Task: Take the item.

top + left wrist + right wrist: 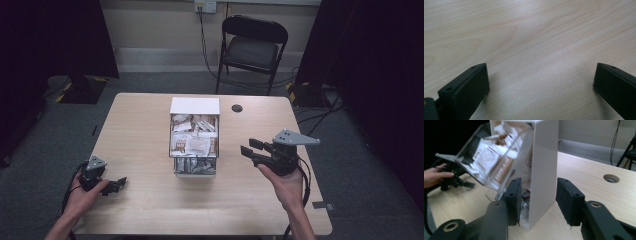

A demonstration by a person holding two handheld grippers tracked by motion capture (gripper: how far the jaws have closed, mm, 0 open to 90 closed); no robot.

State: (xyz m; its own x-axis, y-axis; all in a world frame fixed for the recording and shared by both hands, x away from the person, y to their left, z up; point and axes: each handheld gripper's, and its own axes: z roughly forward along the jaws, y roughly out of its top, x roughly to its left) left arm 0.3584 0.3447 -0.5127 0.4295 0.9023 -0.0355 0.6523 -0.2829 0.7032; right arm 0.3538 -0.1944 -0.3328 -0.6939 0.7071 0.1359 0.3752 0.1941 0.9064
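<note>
High view, left hand-held gripper [116, 184] parted, right hand-held gripper [250, 146] parted beside box [194, 137].

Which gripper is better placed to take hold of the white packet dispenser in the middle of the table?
Right. The right gripper hangs open close beside the dispenser, aimed at its side wall. The left gripper sits low near the table's front edge, farther off.

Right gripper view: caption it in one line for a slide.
Open right gripper faces the white side wall of a packet dispenser, its clear drawer tilted open.
</note>
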